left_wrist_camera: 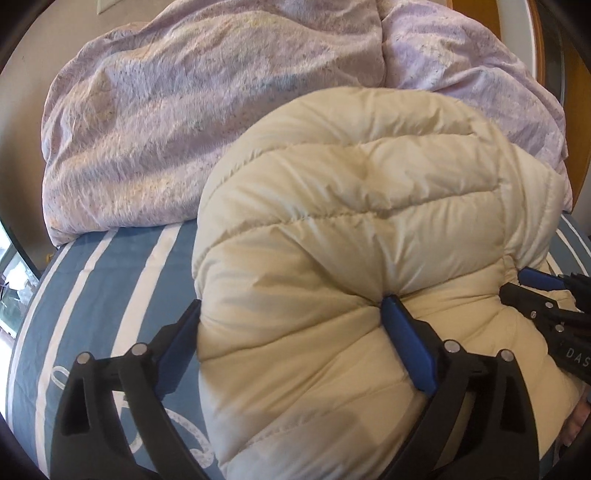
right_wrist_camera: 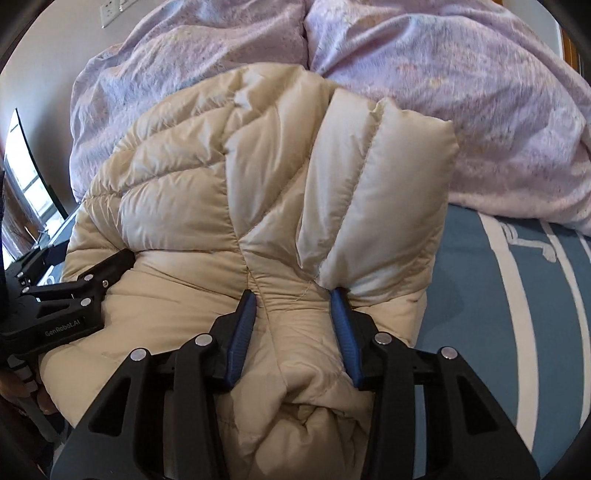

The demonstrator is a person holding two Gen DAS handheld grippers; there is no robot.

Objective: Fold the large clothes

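**Cream puffer jacket bunched on bed, both grippers on it**

Cream quilted jacket (left_wrist_camera: 354, 221) lies in a puffy heap on the bed, over the blue sheet with white stripes (left_wrist_camera: 96, 280). Far edge of the heap butts against a rumpled lilac duvet (left_wrist_camera: 177, 110) piled across the head end; in the right wrist view one padded flap sticks up in front of that duvet.

Left hand-held gripper (left_wrist_camera: 291, 314): jaws spread wide. Right-side pad digs into a quilt seam, left-side pad sits at the jacket's outer edge, a thick bulge of fabric between them. Cannot tell whether the pads actually squeeze it.

Right hand-held gripper (right_wrist_camera: 293, 306): jaws partway together, clamped on a gathered ridge of jacket fabric that puckers between the blue pads.

Each gripper shows at the edge of the other's view, both resting on the near side of the same heap, near each other.

Surroundings: beige wall with a white socket plate (right_wrist_camera: 110, 14) behind the duvet, a window (right_wrist_camera: 22, 177) off the bed's left side, a wooden frame edge (left_wrist_camera: 541, 44) at top right. Duvet takes up the space beyond the jacket; bare sheet shows on both sides of it.
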